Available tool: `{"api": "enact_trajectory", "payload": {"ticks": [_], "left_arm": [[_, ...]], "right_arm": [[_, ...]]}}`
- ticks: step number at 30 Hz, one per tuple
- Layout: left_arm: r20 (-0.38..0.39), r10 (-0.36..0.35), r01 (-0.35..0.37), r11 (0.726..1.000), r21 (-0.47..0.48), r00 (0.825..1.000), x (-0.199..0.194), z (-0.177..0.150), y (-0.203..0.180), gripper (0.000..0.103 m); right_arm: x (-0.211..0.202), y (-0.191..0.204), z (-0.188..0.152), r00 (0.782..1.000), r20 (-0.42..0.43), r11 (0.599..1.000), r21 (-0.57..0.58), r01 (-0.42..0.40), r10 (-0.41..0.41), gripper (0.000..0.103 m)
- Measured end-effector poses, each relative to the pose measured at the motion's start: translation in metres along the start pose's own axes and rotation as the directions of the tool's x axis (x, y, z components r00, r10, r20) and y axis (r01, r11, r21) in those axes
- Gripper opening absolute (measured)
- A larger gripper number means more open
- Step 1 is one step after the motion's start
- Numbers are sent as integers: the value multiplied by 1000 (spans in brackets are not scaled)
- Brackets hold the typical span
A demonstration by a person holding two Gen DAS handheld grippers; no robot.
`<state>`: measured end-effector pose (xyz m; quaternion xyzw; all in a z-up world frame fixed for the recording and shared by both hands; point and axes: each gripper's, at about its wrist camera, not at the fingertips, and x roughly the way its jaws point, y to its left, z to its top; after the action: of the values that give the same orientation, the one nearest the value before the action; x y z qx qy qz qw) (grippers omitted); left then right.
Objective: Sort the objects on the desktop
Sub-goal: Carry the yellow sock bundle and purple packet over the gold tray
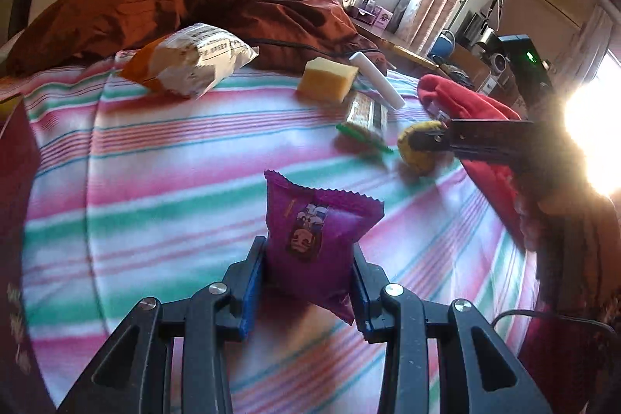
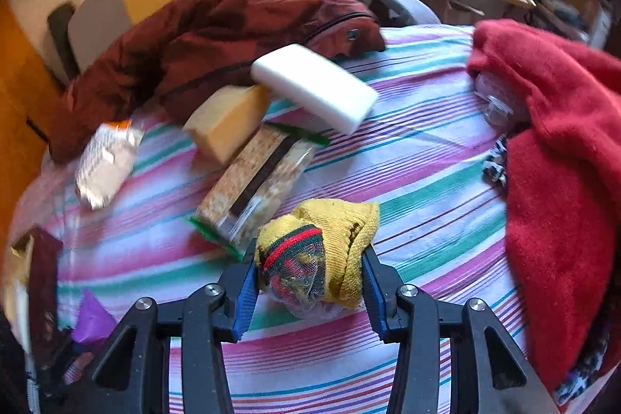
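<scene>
Meanwhile the left gripper (image 1: 308, 282) pinches a purple snack packet (image 1: 316, 231) above the striped cloth (image 1: 163, 173); the right gripper (image 2: 310, 282) clamps what looks like a rolled yellow sock (image 2: 322, 255).

We saw a bed under a striped sheet (image 2: 427, 158), on it a rust-brown jacket (image 2: 217, 37), a red sweater (image 2: 562, 181), a white block (image 2: 318, 88), a yellow sponge (image 2: 225, 127), a cracker pack (image 2: 256, 185), a crumpled snack bag (image 1: 194, 61).

Purple packet (image 1: 314, 239), yellow sock (image 2: 322, 258), striped cloth (image 1: 155, 181).
</scene>
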<state>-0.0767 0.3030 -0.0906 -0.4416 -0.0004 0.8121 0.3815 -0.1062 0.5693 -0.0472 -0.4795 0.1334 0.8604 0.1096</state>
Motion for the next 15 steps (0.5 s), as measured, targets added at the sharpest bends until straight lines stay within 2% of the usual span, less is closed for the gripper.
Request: {"api": "enact_trajectory", "payload": {"ticks": [5,7,11,15], "left_arm": [[7,0,0,1000,18,1000,-16,-16,2,38],[9,8,-9,999,40,1000,-22,-24,0,38],[3,3,-3,996,87,1000,-38,-40,-7,39],[-13,-83,84,993,86,996,-62,-54,-14,39]], "right_arm": [[-14,29,-5,986,130,975,-187,124,-100,47],[-19,41,-10,981,163,958,-247,146,-107,47],[-15,55,-16,993,80,956,-273,110,-92,47],[-23,65,-34,1000,10,976,-216,11,-9,47]]}}
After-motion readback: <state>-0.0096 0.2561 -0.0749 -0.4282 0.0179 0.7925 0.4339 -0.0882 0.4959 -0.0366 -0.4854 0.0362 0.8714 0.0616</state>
